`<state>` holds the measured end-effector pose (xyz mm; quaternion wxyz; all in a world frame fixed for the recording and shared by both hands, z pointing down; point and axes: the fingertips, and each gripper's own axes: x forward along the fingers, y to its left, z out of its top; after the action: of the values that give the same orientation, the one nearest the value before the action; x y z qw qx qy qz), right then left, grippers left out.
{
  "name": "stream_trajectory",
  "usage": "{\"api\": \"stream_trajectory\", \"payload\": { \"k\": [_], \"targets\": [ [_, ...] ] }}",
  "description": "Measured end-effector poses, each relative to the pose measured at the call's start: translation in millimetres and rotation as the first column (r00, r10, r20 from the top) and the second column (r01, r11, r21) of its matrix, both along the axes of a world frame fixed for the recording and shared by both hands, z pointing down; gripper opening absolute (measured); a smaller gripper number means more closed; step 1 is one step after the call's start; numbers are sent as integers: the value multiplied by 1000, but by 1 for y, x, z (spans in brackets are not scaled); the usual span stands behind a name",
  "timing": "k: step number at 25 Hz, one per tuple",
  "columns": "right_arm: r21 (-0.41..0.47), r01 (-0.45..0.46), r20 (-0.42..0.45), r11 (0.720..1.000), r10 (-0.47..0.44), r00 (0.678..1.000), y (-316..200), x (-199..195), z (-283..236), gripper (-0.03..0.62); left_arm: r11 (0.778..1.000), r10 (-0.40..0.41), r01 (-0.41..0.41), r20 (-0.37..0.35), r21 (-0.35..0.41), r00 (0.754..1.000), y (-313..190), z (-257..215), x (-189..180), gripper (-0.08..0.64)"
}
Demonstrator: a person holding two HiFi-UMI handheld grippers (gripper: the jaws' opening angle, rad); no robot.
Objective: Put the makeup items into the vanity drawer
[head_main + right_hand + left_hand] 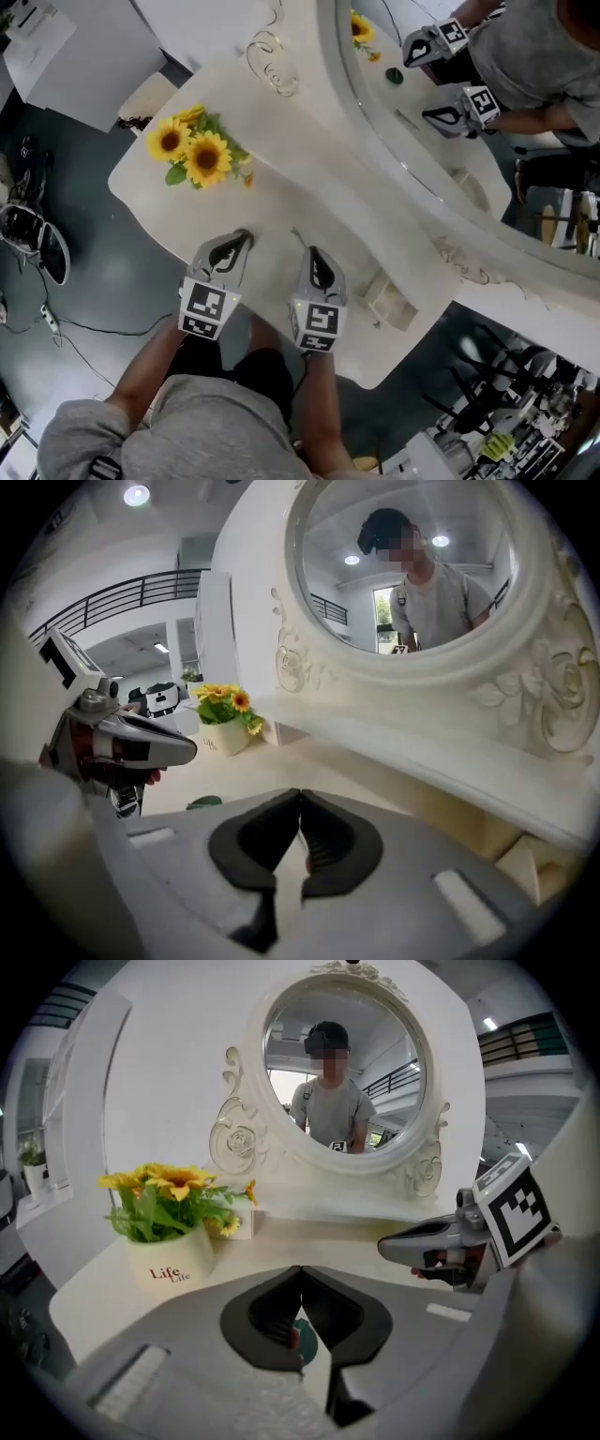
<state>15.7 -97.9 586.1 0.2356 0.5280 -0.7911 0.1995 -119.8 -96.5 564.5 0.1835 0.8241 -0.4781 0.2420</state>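
Left gripper view: my left gripper is closed at the tips, with the small green makeup item on the vanity top just beneath. It's probably light, hard and slippery, so I'd pinch its sides. My right gripper is closed too, with nothing in it.

A small, dark green, round makeup item, maybe a compact, though I can't see it well, lies flat on my vanity top near the front edge. The little cream drawer stands pulled out on the right, its box open upward, apart from the green piece.
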Motion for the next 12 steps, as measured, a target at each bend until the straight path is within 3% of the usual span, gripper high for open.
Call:
{"api": "stream_trajectory", "payload": {
  "k": [5,9,12],
  "targets": [
    [-57,39,-18,998,-40,999,0,-3,24,12,999,-40,40,2,-25,999,5,14,-7,11],
    [-108,98,-38,989,-102,994,-2,-9,37,164,997,-63,63,4,-39,998,8,21,-11,11],
    [-142,128,-55,982,-137,989,-1,-11,47,164,996,-76,76,3,-46,997,11,24,-13,11]
  ]
}}
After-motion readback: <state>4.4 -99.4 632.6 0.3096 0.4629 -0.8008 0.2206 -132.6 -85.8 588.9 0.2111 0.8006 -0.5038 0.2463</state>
